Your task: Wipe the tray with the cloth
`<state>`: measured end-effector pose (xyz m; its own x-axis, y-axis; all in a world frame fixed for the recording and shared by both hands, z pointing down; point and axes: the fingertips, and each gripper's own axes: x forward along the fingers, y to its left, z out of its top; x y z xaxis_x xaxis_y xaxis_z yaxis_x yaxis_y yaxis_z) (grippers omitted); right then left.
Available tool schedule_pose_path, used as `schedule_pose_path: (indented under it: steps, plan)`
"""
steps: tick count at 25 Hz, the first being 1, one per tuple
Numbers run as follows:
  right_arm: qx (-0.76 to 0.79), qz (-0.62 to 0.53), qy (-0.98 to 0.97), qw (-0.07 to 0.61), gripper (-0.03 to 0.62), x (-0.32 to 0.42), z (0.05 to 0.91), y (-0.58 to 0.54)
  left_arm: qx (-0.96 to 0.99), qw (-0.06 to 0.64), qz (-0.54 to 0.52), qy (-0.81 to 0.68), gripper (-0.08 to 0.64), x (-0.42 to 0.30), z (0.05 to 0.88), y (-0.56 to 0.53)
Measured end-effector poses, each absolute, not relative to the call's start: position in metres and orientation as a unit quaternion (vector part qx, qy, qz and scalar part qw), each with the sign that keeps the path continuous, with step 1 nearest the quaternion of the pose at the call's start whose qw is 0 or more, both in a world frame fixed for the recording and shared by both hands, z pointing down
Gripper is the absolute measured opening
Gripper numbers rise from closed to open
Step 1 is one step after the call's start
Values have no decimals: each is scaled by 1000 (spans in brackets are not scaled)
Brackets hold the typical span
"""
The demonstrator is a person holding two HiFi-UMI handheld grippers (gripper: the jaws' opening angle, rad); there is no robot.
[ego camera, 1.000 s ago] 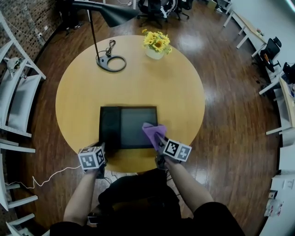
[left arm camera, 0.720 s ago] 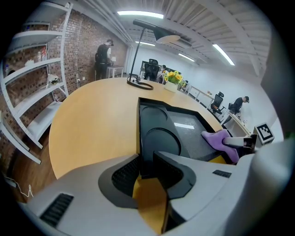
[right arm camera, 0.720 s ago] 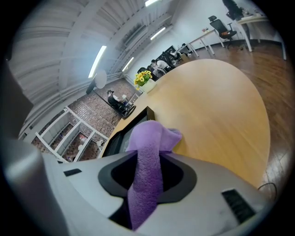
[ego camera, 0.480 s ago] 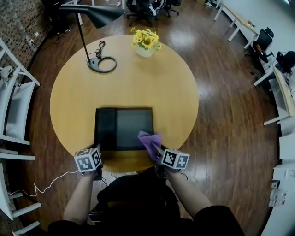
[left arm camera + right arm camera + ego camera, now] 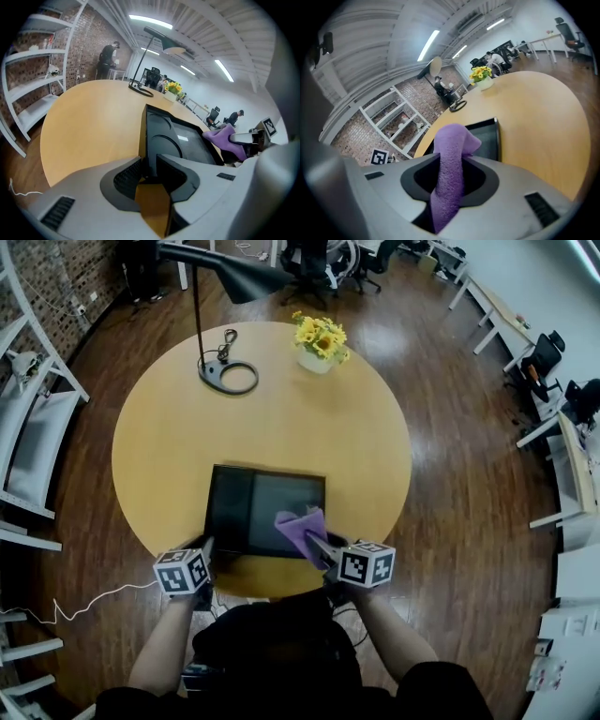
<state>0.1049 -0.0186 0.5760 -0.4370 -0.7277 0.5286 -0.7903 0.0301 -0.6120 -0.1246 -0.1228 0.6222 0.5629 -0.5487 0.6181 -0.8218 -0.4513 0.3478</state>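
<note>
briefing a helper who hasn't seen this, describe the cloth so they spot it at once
On the round wooden table, find the black tray. The cloth is bunched in the right gripper over its near right corner, the only purple thing there.

1. The right tongs (image 5: 317,541) have risen and rolled, bringing the purple cloth (image 5: 299,524) inward from the tray's (image 5: 234,512) right edge. Their jaws have just been closing on it.
2. The left tongs' (image 5: 206,547) jaws have just been opening slightly around the tray's rim.

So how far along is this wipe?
Done: cloth picked up. In hand: left gripper, jaws just eased wider, grips the tray's near rim; right gripper, jaws just tightened, holds the cloth over its near right corner. Left: unclear, no dirt shows.
</note>
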Motion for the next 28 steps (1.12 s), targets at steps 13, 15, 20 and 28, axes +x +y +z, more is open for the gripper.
schedule_pose_path:
  steps: [13, 15, 20, 28]
  plan:
    - [394, 233, -841, 289, 100, -19, 585, -209, 838, 348, 166, -386, 98, -135, 614, -73]
    - [387, 181, -838, 341, 101, -23, 598, -225, 835, 351, 176, -386, 98, -130, 618, -73]
    - [371, 101, -825, 414, 100, -27, 633, -233, 825, 357, 175, -402, 98, -131, 625, -79]
    - [289, 183, -854, 391, 97, -46, 642, -186, 825, 360, 180, -396, 98, -118, 635, -81]
